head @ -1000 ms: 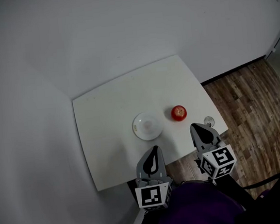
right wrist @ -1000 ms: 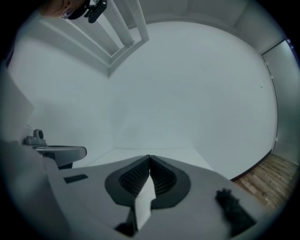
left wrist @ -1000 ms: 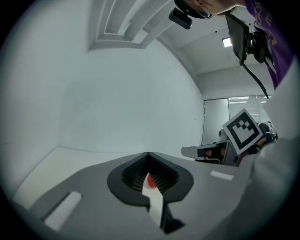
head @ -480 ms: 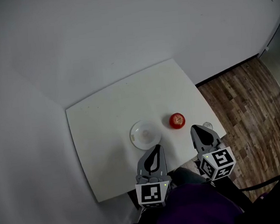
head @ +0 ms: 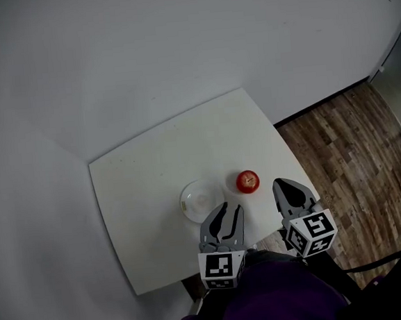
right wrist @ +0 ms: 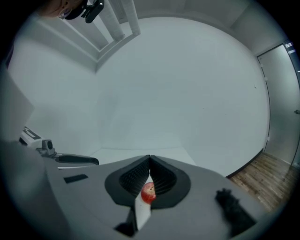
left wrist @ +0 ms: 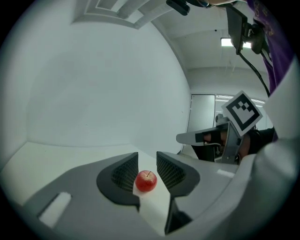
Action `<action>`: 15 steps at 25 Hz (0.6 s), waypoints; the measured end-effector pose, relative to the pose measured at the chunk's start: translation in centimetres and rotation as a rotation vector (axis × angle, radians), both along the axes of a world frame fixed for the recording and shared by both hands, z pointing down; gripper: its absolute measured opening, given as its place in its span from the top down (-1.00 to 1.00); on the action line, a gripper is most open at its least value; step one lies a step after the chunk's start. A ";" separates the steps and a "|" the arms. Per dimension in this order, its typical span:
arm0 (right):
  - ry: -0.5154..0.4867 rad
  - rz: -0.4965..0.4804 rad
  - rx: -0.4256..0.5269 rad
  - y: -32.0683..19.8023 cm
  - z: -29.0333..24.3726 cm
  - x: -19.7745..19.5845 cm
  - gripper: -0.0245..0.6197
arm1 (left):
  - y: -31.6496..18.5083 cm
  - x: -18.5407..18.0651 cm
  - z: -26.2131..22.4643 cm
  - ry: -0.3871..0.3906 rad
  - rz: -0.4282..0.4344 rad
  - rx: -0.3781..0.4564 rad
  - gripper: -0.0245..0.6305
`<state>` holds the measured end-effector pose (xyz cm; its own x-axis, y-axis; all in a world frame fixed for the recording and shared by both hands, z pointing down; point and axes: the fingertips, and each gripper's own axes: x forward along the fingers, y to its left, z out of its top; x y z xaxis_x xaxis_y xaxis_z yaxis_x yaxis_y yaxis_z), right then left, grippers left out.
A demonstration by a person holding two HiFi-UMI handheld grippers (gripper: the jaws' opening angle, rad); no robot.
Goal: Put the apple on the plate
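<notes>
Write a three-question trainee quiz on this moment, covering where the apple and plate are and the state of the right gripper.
1. True or false: the apple already lies on the plate.
2. Multiple choice: in the head view, the apple sits A) left of the plate, B) right of the plate, C) on the wooden floor.
3. Fill in: in the right gripper view, the right gripper has its jaws ___ (together or apart).

Key
1. False. It rests on the white table, beside the plate and apart from it.
2. B
3. Together, with nothing gripped.
</notes>
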<state>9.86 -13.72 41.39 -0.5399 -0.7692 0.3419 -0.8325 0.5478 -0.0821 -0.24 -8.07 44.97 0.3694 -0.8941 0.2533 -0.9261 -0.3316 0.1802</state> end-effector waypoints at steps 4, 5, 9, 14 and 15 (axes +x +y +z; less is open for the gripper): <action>-0.001 0.006 -0.013 -0.5 0.4 0.2 0.90 | -1.0 1.0 0.7 -0.021 0.042 -0.011 0.39; -0.001 0.008 -0.015 -0.6 0.5 0.3 0.90 | -1.4 1.1 0.9 -0.024 0.049 -0.010 0.35; 0.003 0.019 -0.021 -1.0 0.9 0.7 0.90 | -2.8 2.1 1.9 -0.024 0.089 -0.022 0.15; 0.011 0.046 -0.023 -1.5 1.0 2.0 0.90 | -4.1 3.8 3.5 -0.069 0.163 -0.040 -0.06; 0.013 0.052 -0.023 -1.6 1.0 2.3 0.90 | -4.3 4.1 3.8 -0.070 0.172 -0.045 -0.08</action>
